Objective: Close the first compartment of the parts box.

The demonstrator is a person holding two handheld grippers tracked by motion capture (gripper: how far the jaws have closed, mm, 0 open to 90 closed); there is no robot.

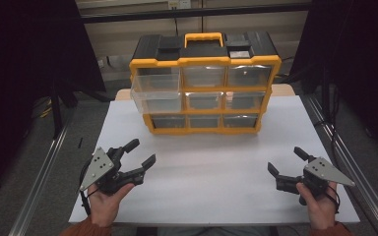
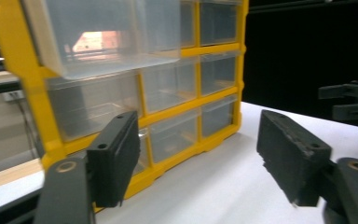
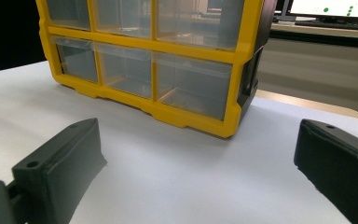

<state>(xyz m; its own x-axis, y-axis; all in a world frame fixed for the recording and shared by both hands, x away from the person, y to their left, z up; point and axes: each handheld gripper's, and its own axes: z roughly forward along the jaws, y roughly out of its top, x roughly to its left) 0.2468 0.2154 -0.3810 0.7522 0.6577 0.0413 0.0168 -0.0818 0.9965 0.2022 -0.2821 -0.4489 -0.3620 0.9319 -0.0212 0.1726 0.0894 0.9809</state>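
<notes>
Drawer (image 1: 156, 89) at the organizer's upper left stood pulled partway out of its slot, clear plastic, apparently empty; the other drawers sat flush in their frames. Organizer (image 1: 204, 83), yellow frame with black top and carry handle, stood upright at the far middle of the white table (image 1: 216, 172), its front facing the person.

Progress, as a judgement: the one drawer was open and nothing lay on the table to go into it, so the work appeared to be either just begun or at the point of pushing that drawer back. Neither tool was in contact with the organizer.

Left gripper (image 1: 140, 153) was held in the near-left part of the table, aimed toward the organizer's left side, jaws parted with nothing between them. In the left gripper view the protruding drawer (image 2: 107, 42) loomed above and ahead of the jaws, well apart from them. Right gripper (image 1: 286, 160) rested near the right front, jaws spread wide, empty; in the right gripper view it faced the bottom-right corner of the organizer (image 3: 168, 74).

Room: broad bare table lay between both tools and the organizer. The protruding drawer overhung the table, an edge to mind when approaching from below. Table edges lay close outside each hand; metal rails ran along both sides.
</notes>
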